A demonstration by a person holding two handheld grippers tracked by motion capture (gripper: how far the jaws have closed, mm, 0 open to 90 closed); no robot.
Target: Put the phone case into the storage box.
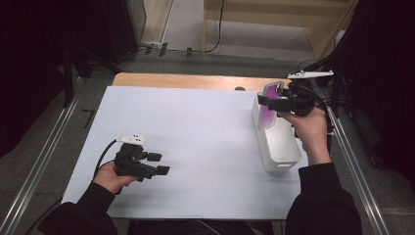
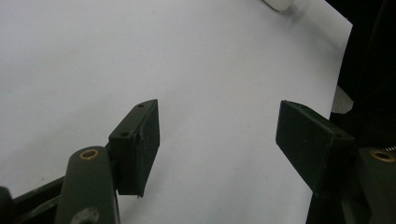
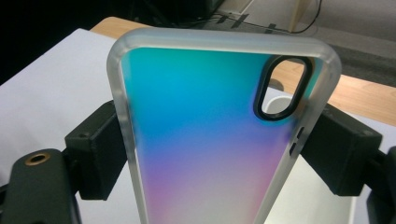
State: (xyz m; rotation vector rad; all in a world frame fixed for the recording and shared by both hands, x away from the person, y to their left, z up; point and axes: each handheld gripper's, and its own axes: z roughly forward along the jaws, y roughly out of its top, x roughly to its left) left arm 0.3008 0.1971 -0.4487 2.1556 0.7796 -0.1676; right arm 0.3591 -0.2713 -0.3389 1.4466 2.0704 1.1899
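Observation:
A phone case (image 3: 201, 135) with a frosted rim and a blue-to-pink gradient back stands upright between the jaws of my right gripper (image 3: 215, 149), which is shut on its two long edges. A black-ringed camera cutout sits at its upper right. From above, the case (image 1: 270, 105) hangs over the far end of a white rectangular bin (image 1: 286, 152) at the right of the table, held by my right gripper (image 1: 274, 102). My left gripper (image 1: 159, 164) rests low at the near left of the table. Its jaws (image 2: 217, 144) stand wide apart over bare white surface.
A white sheet (image 1: 195, 147) covers most of the wooden table (image 1: 186, 80), whose bare strip shows along the far edge. Metal rails run along both sides. A small dark object (image 1: 240, 88) lies at the far edge near the bin.

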